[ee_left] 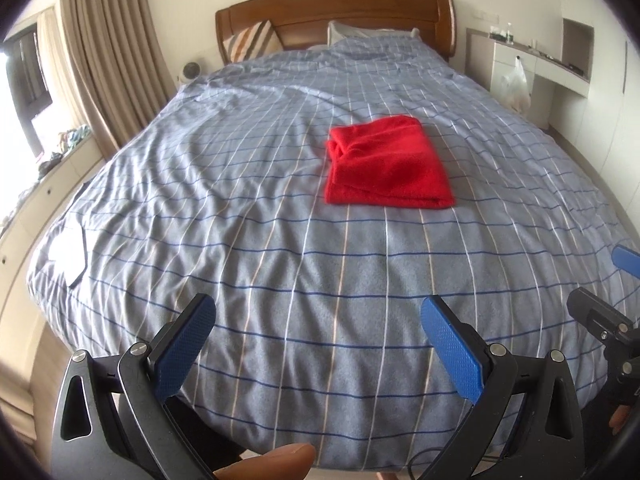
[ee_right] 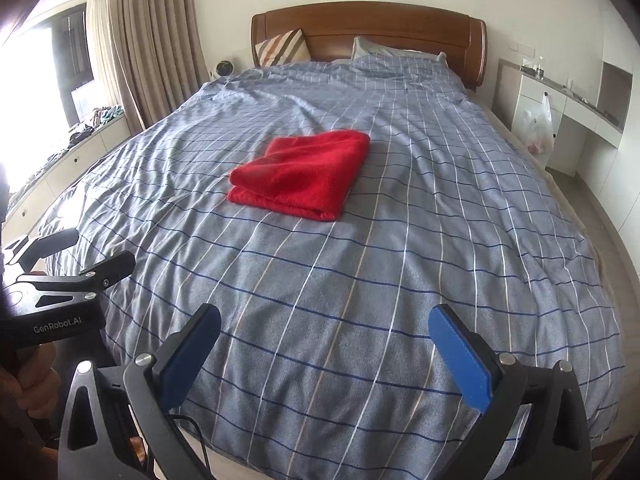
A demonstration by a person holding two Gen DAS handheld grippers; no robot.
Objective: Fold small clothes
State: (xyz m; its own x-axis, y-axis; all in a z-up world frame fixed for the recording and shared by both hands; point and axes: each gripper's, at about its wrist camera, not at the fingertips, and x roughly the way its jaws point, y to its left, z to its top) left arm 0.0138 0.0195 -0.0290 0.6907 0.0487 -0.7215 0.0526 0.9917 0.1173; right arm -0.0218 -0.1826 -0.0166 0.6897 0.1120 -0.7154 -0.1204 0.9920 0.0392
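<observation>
My left gripper [ee_left: 318, 330] jaws spread wide, nothing between them, low in frame over the bed's near end. My right gripper [ee_right: 324, 338] likewise spread and empty. Folded red cloth [ee_left: 388, 164] lies well beyond, mid-frame on the checked blue duvet [ee_left: 240, 200]. Wooden headboard [ee_left: 336, 12] at top; curtain [ee_left: 104, 52] upper left.

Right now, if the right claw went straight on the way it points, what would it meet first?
Probably the bare blue checked bedcover, short of the folded red cloth. The right claw is open and empty.
</observation>
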